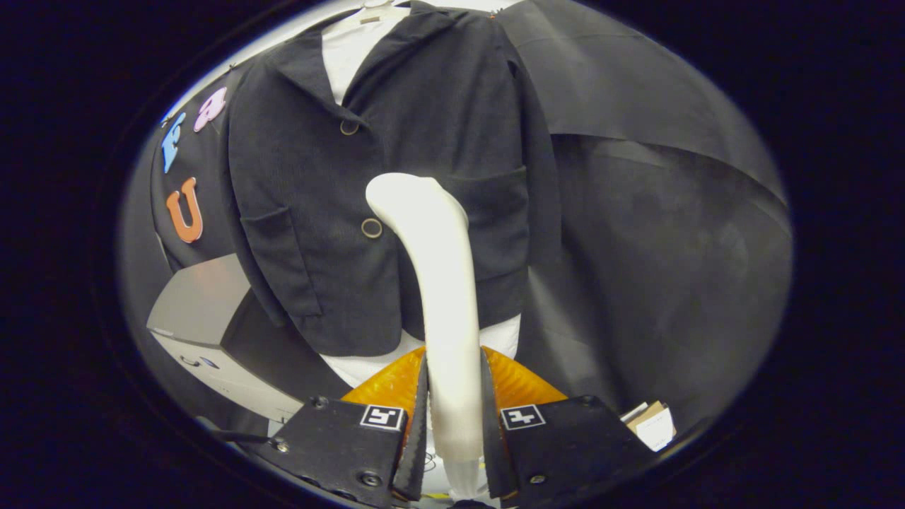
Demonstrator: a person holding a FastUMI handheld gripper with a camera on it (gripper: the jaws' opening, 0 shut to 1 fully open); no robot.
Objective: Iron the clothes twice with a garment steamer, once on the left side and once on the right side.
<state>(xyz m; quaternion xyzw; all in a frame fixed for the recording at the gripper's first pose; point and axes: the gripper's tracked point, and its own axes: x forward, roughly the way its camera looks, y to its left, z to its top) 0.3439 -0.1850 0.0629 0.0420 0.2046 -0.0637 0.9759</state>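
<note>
White steamer clenched between the tool's fingers, head against the dark jacket.

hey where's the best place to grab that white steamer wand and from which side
Grip the steamer wand on its long straight handle, below the bent head, coming from behind with one of the fingers on each flank. The gripper holds it this way, head toward the dark jacket.

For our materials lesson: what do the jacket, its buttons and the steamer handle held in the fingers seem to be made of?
Jacket: dark woven cloth, matte, with fine ribbing, possibly corduroy.
Buttons: round rings with a dull sheen, metal or plastic; cannot tell which.
Steamer: smooth cream plastic by its look, a moulded curve with a soft gloss. The gripper has both fingers pressed on it.
</note>
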